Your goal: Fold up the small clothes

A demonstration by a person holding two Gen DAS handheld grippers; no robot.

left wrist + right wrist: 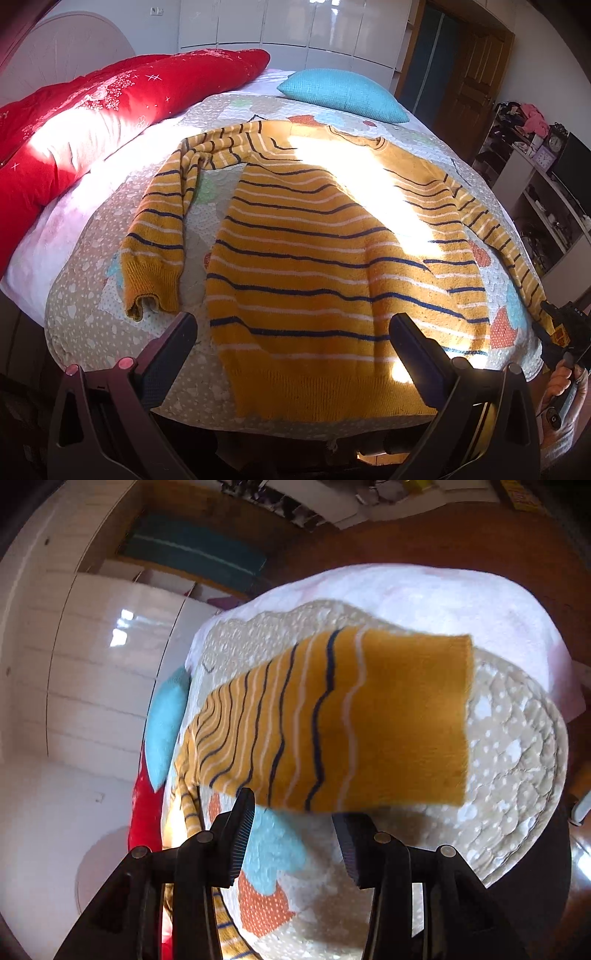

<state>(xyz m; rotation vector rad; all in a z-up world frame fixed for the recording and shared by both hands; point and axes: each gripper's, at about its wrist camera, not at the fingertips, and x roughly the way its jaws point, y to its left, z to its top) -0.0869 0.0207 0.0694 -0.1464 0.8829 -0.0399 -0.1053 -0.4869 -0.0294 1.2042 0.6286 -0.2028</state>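
Though sunlit across its chest, mustard sweater (306,254) with navy and white stripes.

A home bedroom: a bed with a patterned beige quilted cover (92,317) fills the view, a red embroidered duvet (92,122) and turquoise knitted pillow (343,92) lie at its head, with glossy white wardrobe doors (295,29) beyond it.

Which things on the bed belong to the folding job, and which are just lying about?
For the job:
- mustard-yellow knitted sweater with navy and white stripes, spread flat
- its right sleeve, lying just beyond the right gripper, whose jaws are open
- left gripper, jaws open over the hem

Lying about:
- red embroidered quilt
- turquoise textured pillow
- beige dotted patchwork bedspread
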